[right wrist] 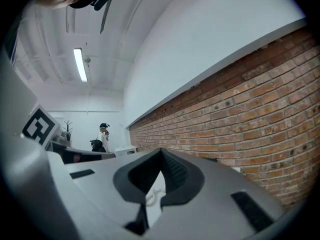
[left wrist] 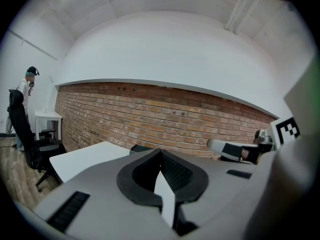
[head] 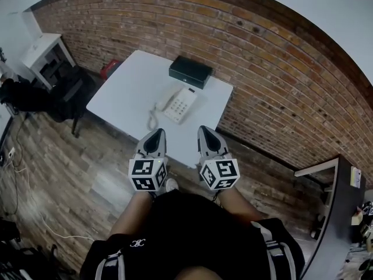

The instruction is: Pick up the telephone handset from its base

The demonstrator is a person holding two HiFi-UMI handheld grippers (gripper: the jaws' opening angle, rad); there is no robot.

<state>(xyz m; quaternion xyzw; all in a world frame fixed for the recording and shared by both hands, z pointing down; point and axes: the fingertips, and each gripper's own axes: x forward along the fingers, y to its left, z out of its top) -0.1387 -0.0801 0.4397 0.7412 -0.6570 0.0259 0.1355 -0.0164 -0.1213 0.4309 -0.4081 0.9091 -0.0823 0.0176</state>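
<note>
A white telephone (head: 180, 104) lies on the white table (head: 125, 92), its handset (head: 167, 102) resting on the base's left side. The coiled cord (head: 152, 119) trails toward the near edge. Both grippers hover side by side over the table's near edge, short of the phone and pointing at it. My left gripper (head: 156, 134) is shut with nothing in it, its jaws meeting at the tip (left wrist: 161, 152). The right gripper (head: 205, 130) is also shut and empty (right wrist: 161, 152); a bit of the cord (right wrist: 151, 197) shows below its jaws.
A black box (head: 190, 72) sits at the table's far edge against the brick wall (head: 280, 80). A dark office chair (head: 69, 93) and a white shelf unit (head: 46, 54) stand at the left, another desk (head: 341, 214) at the right. A person (left wrist: 27, 84) stands far off.
</note>
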